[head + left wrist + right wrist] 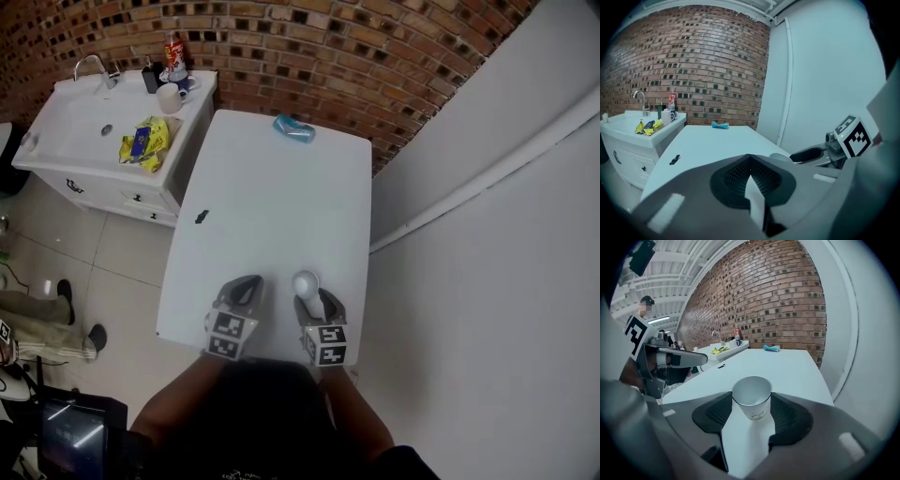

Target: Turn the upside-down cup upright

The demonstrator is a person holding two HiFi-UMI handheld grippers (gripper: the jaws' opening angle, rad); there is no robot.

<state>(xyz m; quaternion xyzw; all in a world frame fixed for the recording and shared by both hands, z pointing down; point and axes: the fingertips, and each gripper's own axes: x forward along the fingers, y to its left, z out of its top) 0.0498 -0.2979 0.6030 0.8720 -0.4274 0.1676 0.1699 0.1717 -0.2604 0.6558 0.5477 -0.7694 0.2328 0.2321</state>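
Near table (272, 187) front edge, right side: cup (305, 281), upright, mouth up, gripped at rim by right gripper (751, 400). Left gripper (750, 161) beside it: jaws closed, empty.

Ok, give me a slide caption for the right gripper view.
White paper cup held upright, mouth open, between the right gripper's jaws over a white table, brick wall behind.
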